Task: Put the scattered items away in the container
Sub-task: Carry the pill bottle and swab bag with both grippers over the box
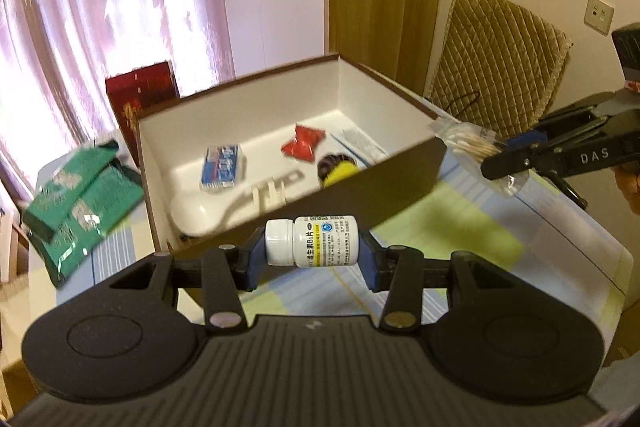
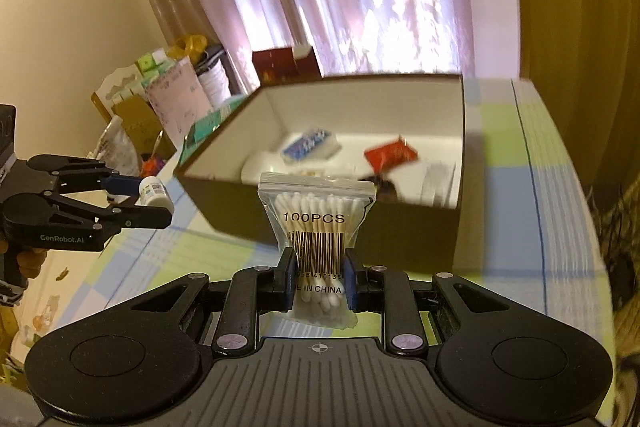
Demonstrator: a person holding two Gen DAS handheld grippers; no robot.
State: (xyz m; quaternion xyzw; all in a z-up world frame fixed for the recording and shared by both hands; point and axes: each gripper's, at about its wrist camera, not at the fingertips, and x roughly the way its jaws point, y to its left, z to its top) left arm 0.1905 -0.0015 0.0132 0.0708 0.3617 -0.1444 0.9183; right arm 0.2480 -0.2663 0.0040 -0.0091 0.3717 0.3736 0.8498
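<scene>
1. Our left gripper (image 1: pixel 316 247) is clamped on a white bottle (image 1: pixel 312 241), one finger on the cap end, the other on the base. Our right gripper (image 2: pixel 318 281) is pinched on a bag (image 2: pixel 318 227) of cotton swabs, low down near the barcode.

2. Both items hang above the table (image 1: pixel 480 239), just short of the box (image 1: pixel 400 179). Its near wall lies between each load and the white interior.

3. We judge the step in hand to be carrying both over that wall and letting go inside. To do it well, we should clear the rim before lowering, since the bottle sits level with it and could knock the wall.

4. Inside lie a blue pack (image 1: pixel 222 167), a red packet (image 1: pixel 302 145) and a white scoop (image 1: pixel 208 215). The floor looks most open toward the back, so we would aim there.

5. The bottle's long axis runs crosswise between the fingers, cap pointing left in the left wrist view. It may roll once freed, so release low.

6. The bag stands upright, long axis running away from the gripper, its sealed edge pointing at the box. It is limp, so it should flop flat.
</scene>
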